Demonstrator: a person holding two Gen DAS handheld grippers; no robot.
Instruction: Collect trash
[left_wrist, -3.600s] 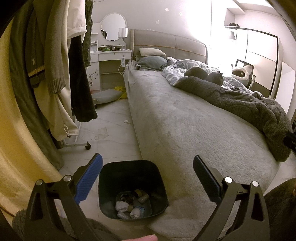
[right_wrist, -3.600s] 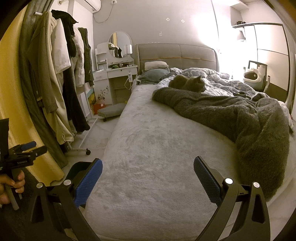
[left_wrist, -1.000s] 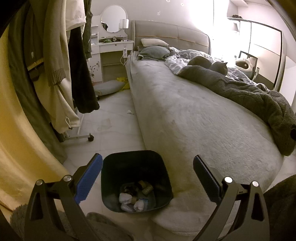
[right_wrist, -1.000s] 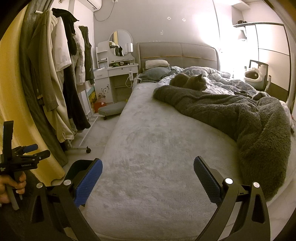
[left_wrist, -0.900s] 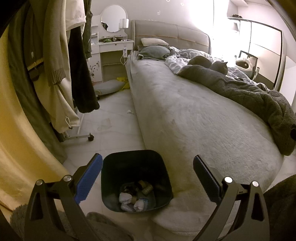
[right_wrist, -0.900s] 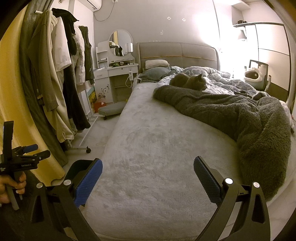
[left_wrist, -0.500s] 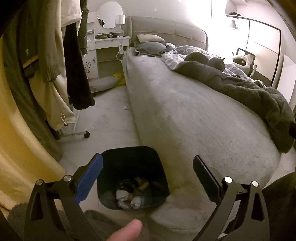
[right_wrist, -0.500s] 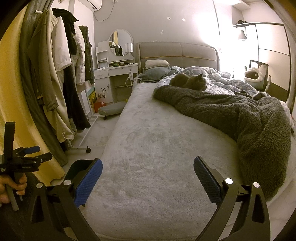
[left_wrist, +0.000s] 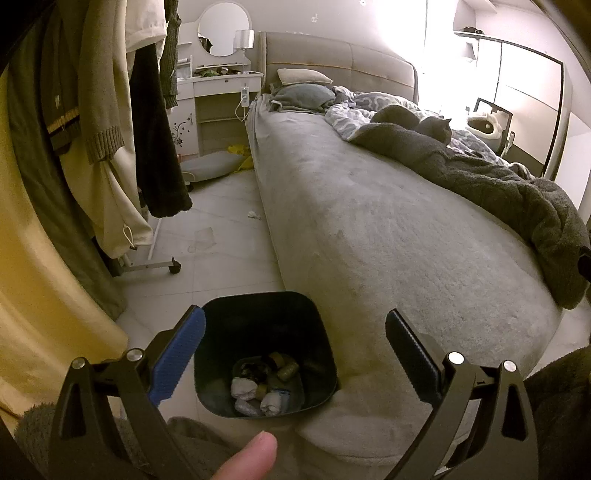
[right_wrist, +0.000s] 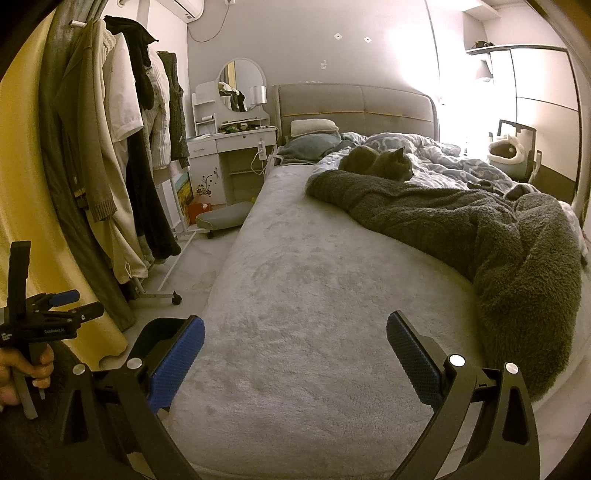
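We have tipped our left gripper (left_wrist: 295, 354) down over the dark square plastic trash bin (left_wrist: 264, 321) of crumpled scraps by the bed's near corner, its fingers spread and empty like our right gripper's (right_wrist: 295, 350), so collecting looks nearly finished.

The trash bin (left_wrist: 264, 321) is black, holding white and brownish crumpled scraps (left_wrist: 266, 384). Beside it the bed (left_wrist: 369, 229) wears a pale grey plush cover; a dark grey fleece blanket (right_wrist: 498, 236) and a grey cat (right_wrist: 376, 164) lie on the bed, behind them a blue-and-white patterned duvet (right_wrist: 443, 162). Each tool has black arms and blue ribbed pads (left_wrist: 177, 358)
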